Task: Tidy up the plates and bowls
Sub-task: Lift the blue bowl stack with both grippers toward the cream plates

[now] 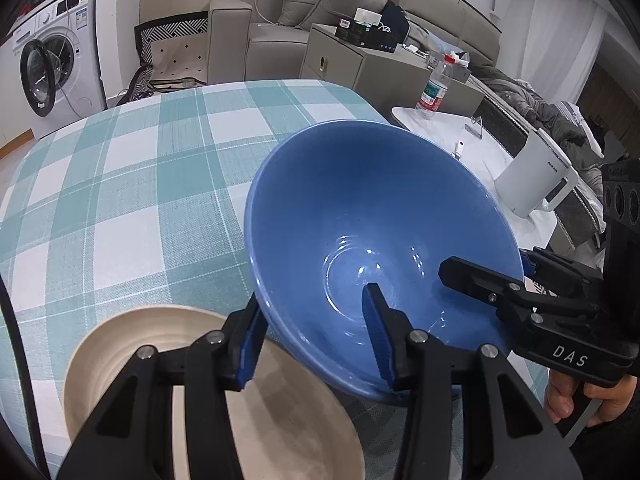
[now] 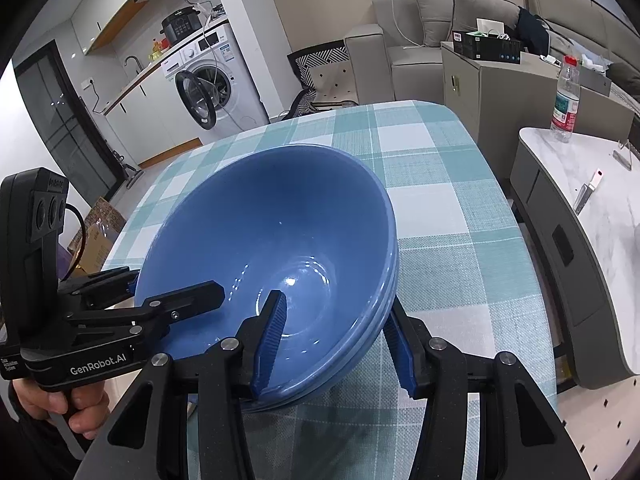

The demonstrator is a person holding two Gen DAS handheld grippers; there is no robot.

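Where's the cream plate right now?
In the left wrist view the cream plate lies on the checked tablecloth at lower left, just beside the blue bowl and under the left gripper.

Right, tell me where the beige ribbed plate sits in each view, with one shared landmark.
Left wrist view: the beige ribbed plate lies bottom left on the checked cloth, behind the left gripper.
Right wrist view: not in it.
Shared landmark: the large blue ceramic bowl, centre of both, with the white washing machine behind.
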